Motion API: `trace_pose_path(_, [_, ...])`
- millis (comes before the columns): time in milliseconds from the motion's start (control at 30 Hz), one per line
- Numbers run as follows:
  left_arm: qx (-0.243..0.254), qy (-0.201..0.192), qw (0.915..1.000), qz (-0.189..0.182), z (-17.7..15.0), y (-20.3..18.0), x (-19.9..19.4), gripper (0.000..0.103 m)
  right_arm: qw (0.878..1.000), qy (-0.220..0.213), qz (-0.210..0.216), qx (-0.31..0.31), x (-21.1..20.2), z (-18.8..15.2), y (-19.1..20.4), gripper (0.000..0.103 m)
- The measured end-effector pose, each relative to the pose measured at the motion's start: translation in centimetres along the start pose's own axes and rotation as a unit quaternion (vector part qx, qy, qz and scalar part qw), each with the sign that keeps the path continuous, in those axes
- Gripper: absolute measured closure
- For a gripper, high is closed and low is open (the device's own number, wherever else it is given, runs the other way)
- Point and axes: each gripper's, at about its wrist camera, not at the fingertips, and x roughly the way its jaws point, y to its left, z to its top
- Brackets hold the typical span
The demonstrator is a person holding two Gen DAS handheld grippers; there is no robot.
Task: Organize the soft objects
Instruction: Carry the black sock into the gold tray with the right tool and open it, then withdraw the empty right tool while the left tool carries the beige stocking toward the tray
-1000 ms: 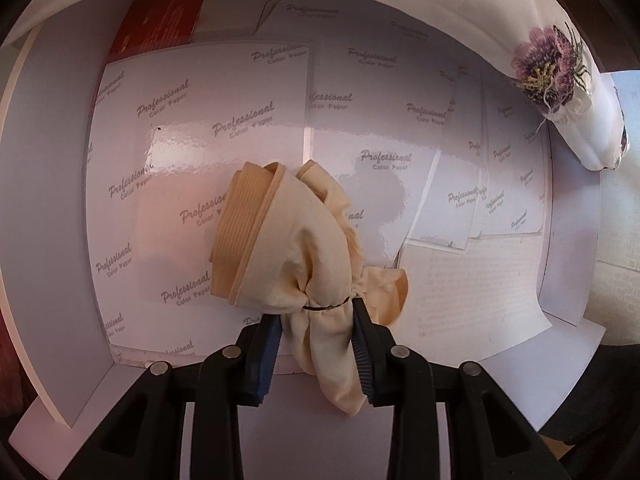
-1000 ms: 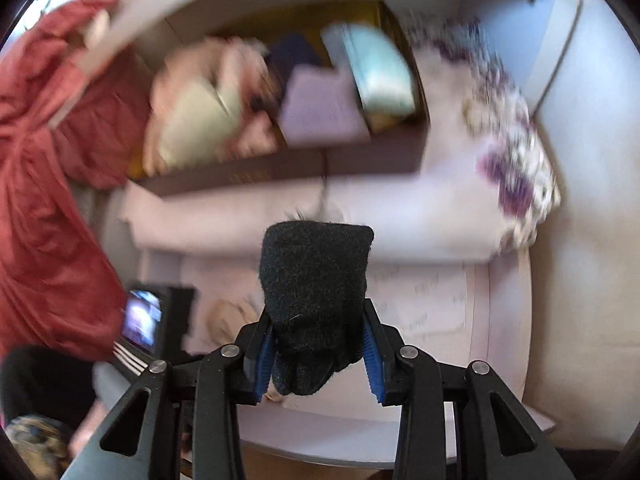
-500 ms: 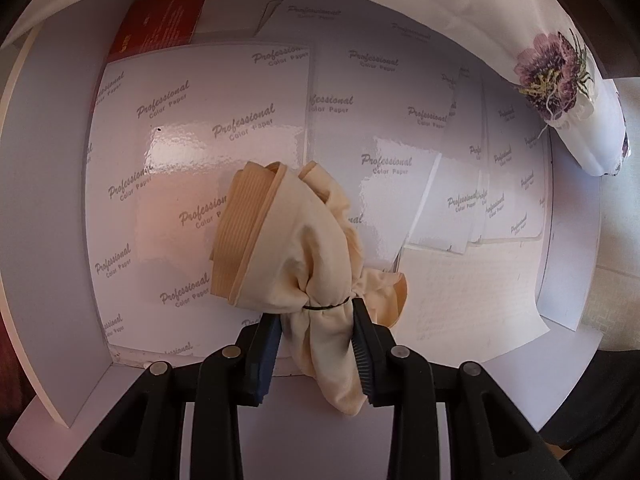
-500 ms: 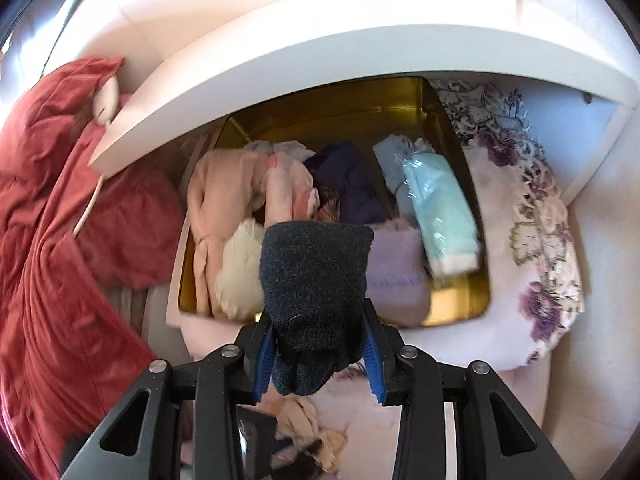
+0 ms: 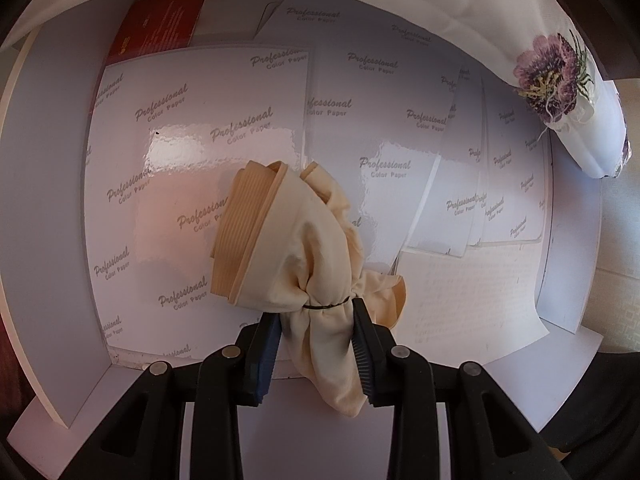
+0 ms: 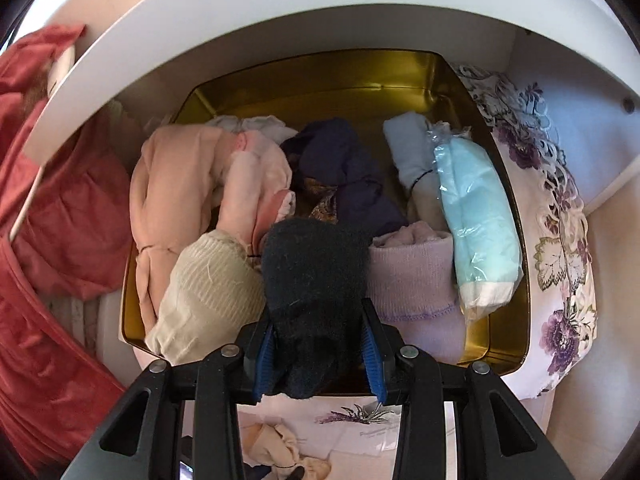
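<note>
My left gripper [image 5: 316, 344] is shut on a cream cloth bundle [image 5: 288, 248] tied with a thin black band; it hangs over glossy white sheets [image 5: 224, 128] printed "Professional Color Paper". My right gripper [image 6: 320, 348] is shut on a rolled black fuzzy sock [image 6: 316, 280] and holds it above the near part of a gold tin box [image 6: 320, 76]. Inside the box lie a peach garment [image 6: 176, 184], a cream knit roll [image 6: 208, 292], a navy item [image 6: 344, 172], a lilac knit piece [image 6: 412, 280] and a pale blue item in clear plastic [image 6: 476, 220].
A white cloth with purple flowers [image 6: 560, 216] lies under the box and hangs at the top right of the left wrist view [image 5: 556, 76]. A white shelf edge [image 6: 280, 12] arches over the box. Red fabric [image 6: 52, 240] fills the left. A red booklet [image 5: 160, 28] lies behind the sheets.
My right gripper has travelled with the black sock from in front of the shelf to over the gold box, which now fills its view. The left gripper and its bundle have stayed still.
</note>
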Motion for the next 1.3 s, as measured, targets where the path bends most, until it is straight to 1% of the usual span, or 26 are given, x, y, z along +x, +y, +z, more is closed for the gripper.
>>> trace_pose_path(67, [0.001,0.0,1.0,0.0,0.0,0.0,0.0,0.069,1.0,0.0,0.001,0.001,-0.1,-0.1,0.0,0.062])
trace_pose_path(100, [0.0,0.0,1.0,0.0,0.0,0.0,0.0,0.069,1.0,0.0,0.003,0.001,-0.3,-0.2,0.0,0.059])
trace_pose_path(233, [0.002,-0.001,1.0,0.001,0.0,-0.1,-0.1,0.069,1.0,-0.004,0.011,0.005,-1.2,-0.6,-0.3,0.053])
trace_pose_path(433, [0.003,-0.002,1.0,0.0,-0.1,-0.1,-0.2,0.069,1.0,-0.017,0.011,-0.005,-2.7,-1.6,-0.3,0.048])
trace_pose_path(567, [0.004,-0.003,1.0,0.002,-0.1,-0.1,-0.1,0.069,0.999,-0.033,0.016,-0.006,-4.3,-2.3,-0.8,0.046])
trace_pose_path(700, [0.004,-0.004,1.0,0.001,-0.1,-0.1,-0.1,0.069,0.999,-0.043,0.023,-0.007,-6.0,-4.0,-1.4,0.04])
trace_pose_path(800, [0.007,-0.006,1.0,0.002,-0.1,-0.1,-0.2,0.069,0.999,-0.042,0.029,-0.004,-6.9,-6.2,-2.5,0.036])
trace_pose_path(867, [0.007,-0.007,1.0,0.001,-0.2,-0.1,-0.2,0.069,0.999,-0.032,0.028,0.002,-6.8,-8.0,-3.3,0.033])
trace_pose_path(933, [0.008,-0.008,0.9999,0.0,-0.3,-0.1,-0.2,0.069,1.0,-0.011,0.019,0.01,-6.0,-9.8,-4.4,0.033])
trace_pose_path(1033, [0.006,-0.01,0.9999,-0.004,-0.4,0.1,-0.3,0.069,0.999,0.033,-0.002,0.033,-3.6,-12.6,-6.4,0.033])
trace_pose_path(1133, [0.004,-0.01,0.9999,-0.01,-0.5,0.4,-0.4,0.07,0.993,0.096,-0.036,0.064,-0.2,-14.8,-8.4,0.033])
trace_pose_path(1167, [0.003,-0.01,0.9999,-0.012,-0.6,0.6,-0.5,0.07,0.99,0.11,-0.042,0.071,0.5,-15.1,-8.8,0.033])
trace_pose_path(1267, [0.002,-0.013,0.9998,-0.016,-0.6,1.0,-0.8,0.071,0.984,0.143,-0.045,0.091,2.5,-16.0,-9.7,0.032])
trace_pose_path(1300, [0.002,-0.014,0.9998,-0.017,-0.6,1.1,-0.9,0.071,0.983,0.153,-0.044,0.091,3.0,-16.2,-9.8,0.031])
